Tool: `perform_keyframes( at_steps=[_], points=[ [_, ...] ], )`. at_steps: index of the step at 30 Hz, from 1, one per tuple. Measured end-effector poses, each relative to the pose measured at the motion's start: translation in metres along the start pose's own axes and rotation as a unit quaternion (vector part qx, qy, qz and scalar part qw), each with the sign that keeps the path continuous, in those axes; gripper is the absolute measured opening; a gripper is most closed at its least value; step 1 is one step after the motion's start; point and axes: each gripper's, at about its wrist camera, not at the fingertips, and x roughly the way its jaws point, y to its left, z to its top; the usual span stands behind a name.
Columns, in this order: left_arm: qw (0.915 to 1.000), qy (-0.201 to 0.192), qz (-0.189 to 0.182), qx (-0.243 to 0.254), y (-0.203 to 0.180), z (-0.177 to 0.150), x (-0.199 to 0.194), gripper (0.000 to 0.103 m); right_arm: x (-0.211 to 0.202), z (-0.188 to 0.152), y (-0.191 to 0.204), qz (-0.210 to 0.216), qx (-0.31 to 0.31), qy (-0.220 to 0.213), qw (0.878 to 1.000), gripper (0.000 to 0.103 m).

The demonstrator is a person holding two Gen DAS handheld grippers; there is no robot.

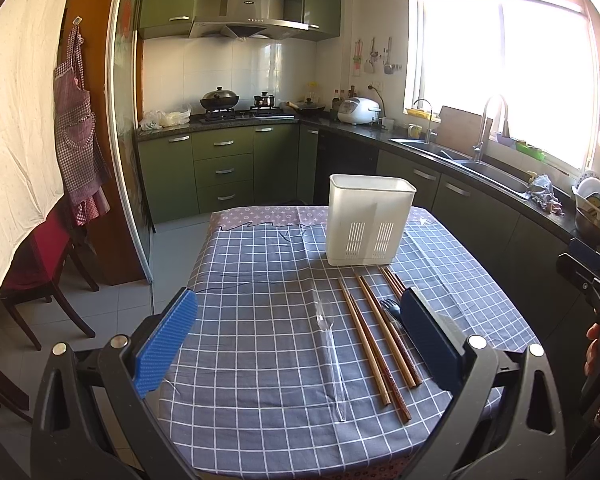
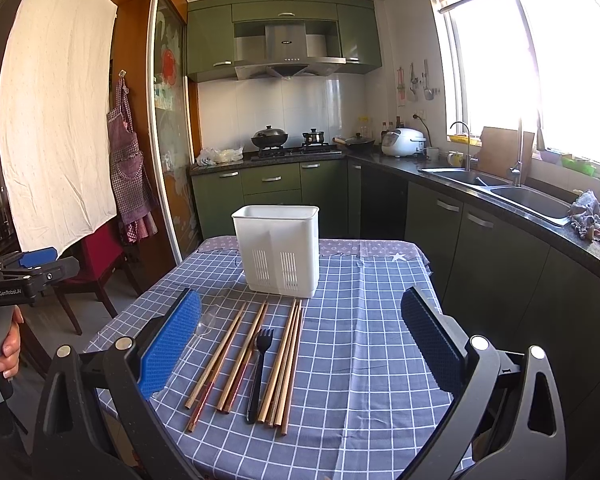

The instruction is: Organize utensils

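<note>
White utensil holder point(image 2: 277, 252) upright at far end of checked tablecloth point(image 2: 364, 344), slotted side facing cameras. In front of it, lying flat: wooden chopsticks point(image 2: 236, 354) in several pairs, black fork point(image 2: 260, 364) among them, clear plastic spoon point(image 1: 331, 356) (faint against cloth) leftmost. Left gripper point(image 1: 300, 340) hovers above utensils, fingers spread wide, holding nothing. Right gripper point(image 2: 300, 344) likewise spread, empty. Kitchen counter point(image 2: 500, 196) with sink point(image 2: 532, 200) beyond.

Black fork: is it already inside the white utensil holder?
No, the black fork lies flat on the checked tablecloth among the chopsticks, in front of the white utensil holder.
</note>
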Motion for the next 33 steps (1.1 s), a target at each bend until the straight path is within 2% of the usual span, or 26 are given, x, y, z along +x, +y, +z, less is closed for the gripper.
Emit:
perform_keyframes(
  at_steps=[9, 18, 22, 26, 29, 33],
  points=[
    [1.0, 0.003, -0.001, 0.001, 0.0, -0.001, 0.002, 0.096, 0.004, -0.003, -0.001, -0.001, 0.001, 0.005, 1.0, 0.099],
    [0.9997, 0.025, -0.003, 0.006, -0.002, 0.0, 0.02, 0.096, 0.023, -0.005, -0.007, -0.002, 0.004, 0.031, 1.0, 0.099],
    [0.9983, 0.055, -0.01, 0.015, -0.007, 0.005, 0.044, 0.096, 0.051, -0.004, -0.014, -0.03, -0.01, 0.077, 0.997, 0.099],
    [0.9946, 0.099, -0.019, 0.026, -0.016, 0.01, 0.078, 0.096, 0.08, -0.002, -0.022, -0.028, -0.027, 0.121, 0.992, 0.099],
    [0.9896, 0.138, -0.021, 0.036, -0.028, 0.011, 0.106, 0.096, 0.104, 0.002, -0.027, -0.002, -0.033, 0.162, 0.986, 0.099],
    [0.9776, 0.202, -0.018, 0.056, -0.043, 0.01, 0.148, 0.097, 0.14, 0.005, -0.03, 0.032, -0.029, 0.235, 0.971, 0.099]
  ],
)
